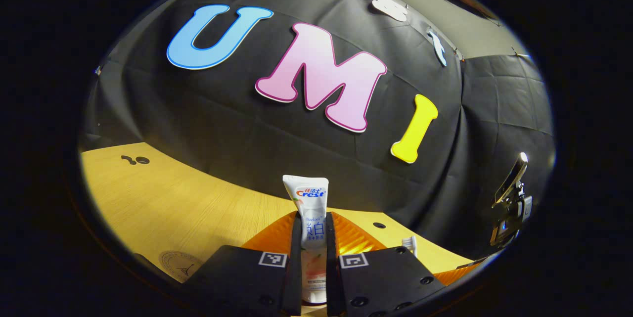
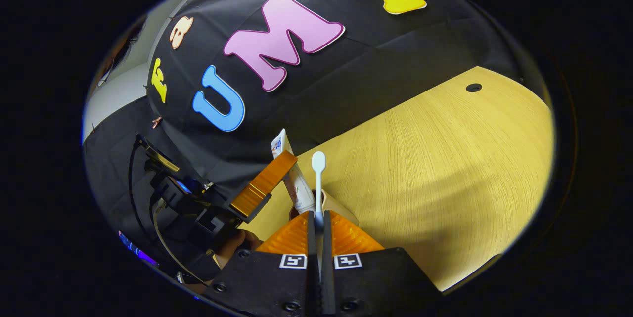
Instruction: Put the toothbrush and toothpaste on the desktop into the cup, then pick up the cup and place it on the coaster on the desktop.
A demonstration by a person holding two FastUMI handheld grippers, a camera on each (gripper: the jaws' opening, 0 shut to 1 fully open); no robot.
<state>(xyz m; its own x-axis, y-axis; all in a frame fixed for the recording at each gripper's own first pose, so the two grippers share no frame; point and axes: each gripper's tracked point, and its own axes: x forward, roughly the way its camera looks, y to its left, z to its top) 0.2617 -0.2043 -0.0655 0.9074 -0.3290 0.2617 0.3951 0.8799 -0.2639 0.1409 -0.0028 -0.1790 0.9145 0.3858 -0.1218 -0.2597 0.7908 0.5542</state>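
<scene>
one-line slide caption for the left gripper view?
Left tongs clamp an upright toothpaste tube above the wooden desktop, toothbrush bristles peeking alongside.

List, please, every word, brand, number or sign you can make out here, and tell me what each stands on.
White toothpaste tube, clamped in the left gripper: a printed product label, which I do not read off; its smaller lines are too fine anyway.
Black-and-white square markers on that gripper's black body: patterns, no words.
Round faint emblem on the wooden desktop: too faint to read.
No legible numbers.
</scene>
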